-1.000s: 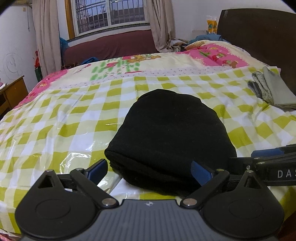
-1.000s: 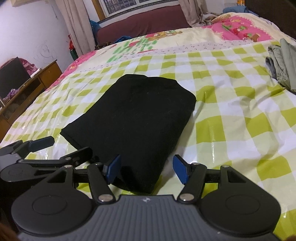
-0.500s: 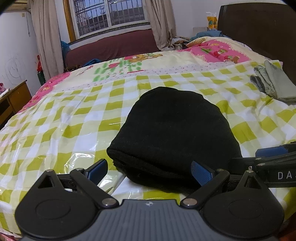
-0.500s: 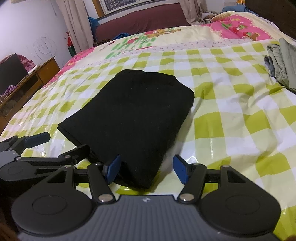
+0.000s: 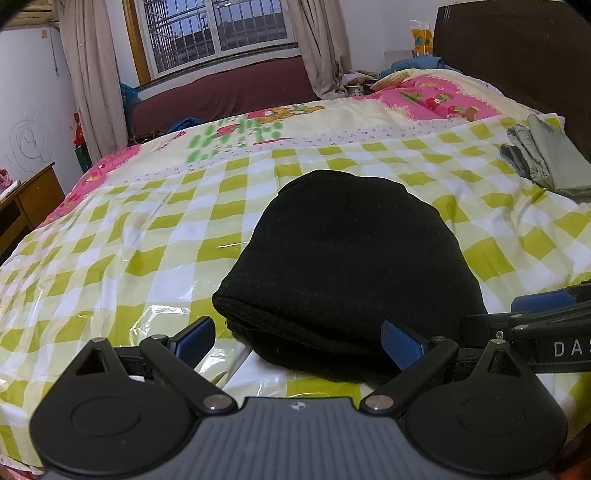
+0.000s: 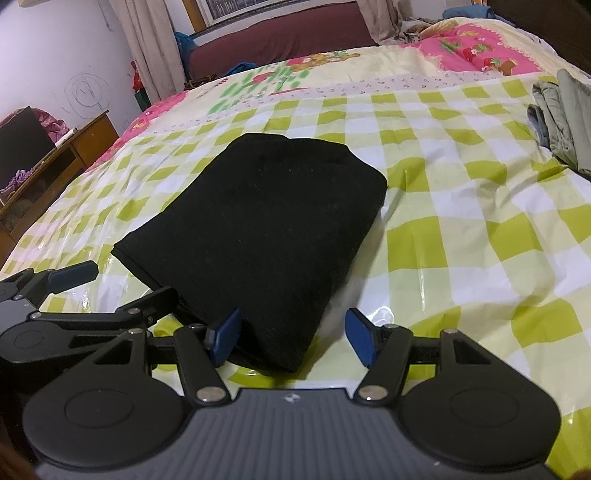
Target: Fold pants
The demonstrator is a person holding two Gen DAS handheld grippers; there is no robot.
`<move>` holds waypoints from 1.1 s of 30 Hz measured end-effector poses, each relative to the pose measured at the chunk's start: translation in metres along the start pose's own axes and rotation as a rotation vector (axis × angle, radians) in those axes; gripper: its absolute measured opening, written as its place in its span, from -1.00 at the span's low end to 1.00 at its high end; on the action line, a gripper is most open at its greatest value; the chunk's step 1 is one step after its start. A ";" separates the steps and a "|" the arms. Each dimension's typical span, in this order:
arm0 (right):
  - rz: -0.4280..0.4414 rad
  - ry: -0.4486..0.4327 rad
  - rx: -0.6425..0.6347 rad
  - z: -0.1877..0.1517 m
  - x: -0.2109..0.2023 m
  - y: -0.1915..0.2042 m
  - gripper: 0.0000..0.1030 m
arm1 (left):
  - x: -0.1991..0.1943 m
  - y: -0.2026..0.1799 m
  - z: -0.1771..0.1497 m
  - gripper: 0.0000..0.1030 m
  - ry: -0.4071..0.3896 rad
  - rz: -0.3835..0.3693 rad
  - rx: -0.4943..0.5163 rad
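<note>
Your black pants (image 5: 347, 266) lie folded into a thick, compact bundle on the green-and-white checked plastic sheet (image 5: 155, 240) that covers the near part of the bed. The layered edge of the bundle faces you, close to the bed's near side, and the rounded far end points toward the window (image 5: 218, 33).

Your left gripper (image 5: 297, 341) hangs just in front of that near edge with its jaws spread wide. The left blue pad is off the cloth, over the sheet; the right pad sits against the dark fabric, though you cannot tell from this angle whether it actually touches.

Your right gripper (image 6: 293, 338) is also parted, straddling the bundle's near right corner. Its left pad is right beside the cloth and its right pad stands clear over the sheet, so nothing is pinched.

Farther out, a grey-green folded garment (image 5: 546, 158) rests near the dark headboard (image 5: 517, 55). A pink floral quilt (image 5: 436, 96) covers the far side of the bed, a maroon sofa (image 5: 229, 92) sits under the window, and a wooden cabinet (image 6: 55, 155) stands at the left.
</note>
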State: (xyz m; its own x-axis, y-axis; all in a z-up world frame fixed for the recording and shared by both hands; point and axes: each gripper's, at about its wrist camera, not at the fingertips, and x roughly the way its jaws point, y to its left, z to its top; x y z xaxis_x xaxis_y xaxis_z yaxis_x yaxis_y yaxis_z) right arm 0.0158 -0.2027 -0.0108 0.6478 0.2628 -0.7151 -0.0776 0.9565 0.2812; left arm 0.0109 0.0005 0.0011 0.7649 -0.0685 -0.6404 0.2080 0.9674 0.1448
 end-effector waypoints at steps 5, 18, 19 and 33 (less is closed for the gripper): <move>0.000 0.002 0.001 0.000 0.001 0.000 0.24 | 0.000 -0.001 0.000 1.00 0.000 0.001 0.001; 0.000 0.004 0.002 -0.002 0.002 -0.001 0.24 | 0.001 -0.001 -0.001 1.00 0.001 0.004 0.005; 0.000 0.004 0.003 -0.002 0.002 -0.001 0.24 | 0.001 -0.001 -0.001 1.00 0.001 0.004 0.006; 0.001 0.006 0.004 -0.003 0.002 -0.002 0.24 | 0.002 -0.001 -0.002 1.00 0.000 0.008 0.011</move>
State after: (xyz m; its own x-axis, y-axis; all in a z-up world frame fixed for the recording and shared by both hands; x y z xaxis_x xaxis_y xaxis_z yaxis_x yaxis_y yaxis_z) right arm 0.0152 -0.2040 -0.0152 0.6428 0.2646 -0.7189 -0.0752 0.9557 0.2844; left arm 0.0108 0.0002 -0.0020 0.7664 -0.0610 -0.6394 0.2087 0.9651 0.1581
